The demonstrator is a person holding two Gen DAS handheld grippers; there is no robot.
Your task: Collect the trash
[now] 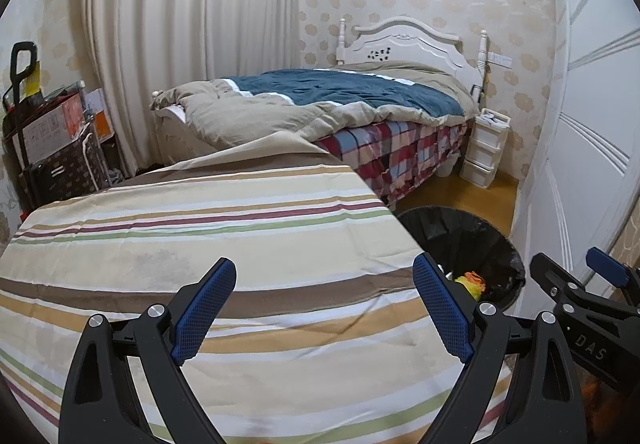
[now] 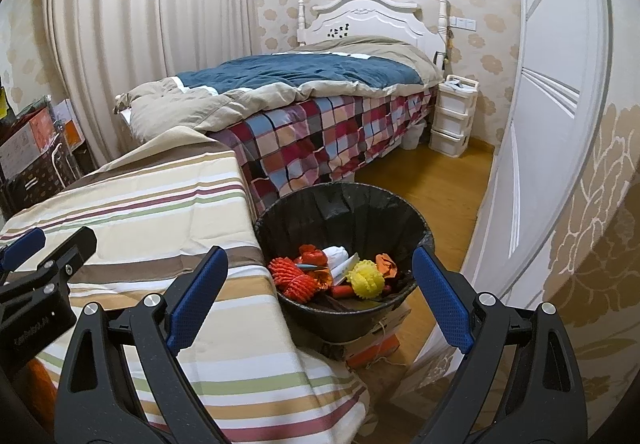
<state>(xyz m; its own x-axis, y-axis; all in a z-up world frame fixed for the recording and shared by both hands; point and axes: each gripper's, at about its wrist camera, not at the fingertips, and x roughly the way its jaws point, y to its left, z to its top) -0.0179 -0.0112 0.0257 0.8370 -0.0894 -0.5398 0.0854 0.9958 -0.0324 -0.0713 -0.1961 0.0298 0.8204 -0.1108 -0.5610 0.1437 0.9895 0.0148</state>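
A black bin (image 2: 348,204) lined with a black bag stands right of the striped table (image 2: 160,196). Inside it lie a red spiky ball (image 2: 290,278), a yellow spiky ball (image 2: 366,278), orange wrappers (image 2: 386,264) and a white paper scrap (image 2: 336,256). My right gripper (image 2: 320,292) hovers open over the bin's near rim and the table's right edge, with nothing between its fingers. My left gripper (image 1: 324,308) is open and empty above the striped tablecloth (image 1: 200,236). The bin (image 1: 476,240) shows at its right, with yellow and orange trash (image 1: 472,282) inside.
A bed (image 2: 320,112) with a plaid sheet and blue-beige quilt lies beyond the table. A white drawer unit (image 2: 454,116) stands by the headboard. White wardrobe doors (image 2: 552,124) line the right. Boxes and a cart (image 1: 48,140) sit at the left. The bin rests on boxes (image 2: 376,348).
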